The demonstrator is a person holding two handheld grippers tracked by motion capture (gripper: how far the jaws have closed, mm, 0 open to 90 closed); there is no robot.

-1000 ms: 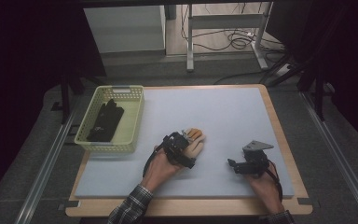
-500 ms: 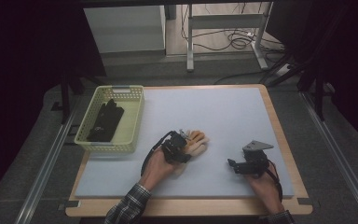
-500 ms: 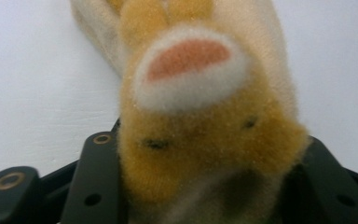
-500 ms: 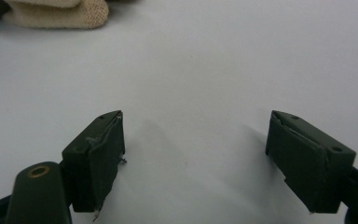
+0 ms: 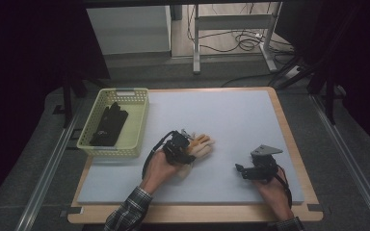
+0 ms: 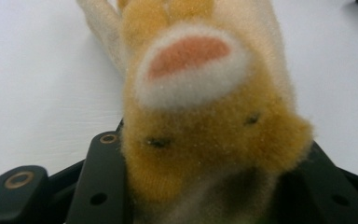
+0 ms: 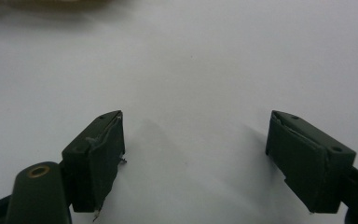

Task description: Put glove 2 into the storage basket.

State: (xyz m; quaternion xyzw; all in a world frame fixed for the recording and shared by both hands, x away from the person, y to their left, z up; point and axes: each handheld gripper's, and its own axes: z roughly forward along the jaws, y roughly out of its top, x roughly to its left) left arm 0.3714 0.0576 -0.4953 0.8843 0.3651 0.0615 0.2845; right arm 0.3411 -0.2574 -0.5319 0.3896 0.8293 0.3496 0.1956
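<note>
A tan and orange plush toy [image 5: 201,146] lies on the pale mat near the middle front. My left gripper [image 5: 189,153] has just been closing its jaws, and the toy sits between them. In the left gripper view the fuzzy toy [image 6: 200,121], with a pink patch ringed in white, is squeezed between the two black jaws of the left gripper [image 6: 209,186]. My right gripper [image 5: 243,169] rests at the front right, apart from the toy. Its jaws stand wide in the right gripper view [image 7: 196,154], with bare mat between them.
A yellow-green mesh basket [image 5: 111,150] stands at the left edge of the mat with a black item [image 5: 108,124] inside. The pale blue mat [image 5: 231,115] lies on a wooden board [image 5: 289,144]. Table legs and cables are on the floor beyond.
The left gripper's jaws closed on the plush toy, and the hand rose slightly with it. The right gripper stayed where it was.
</note>
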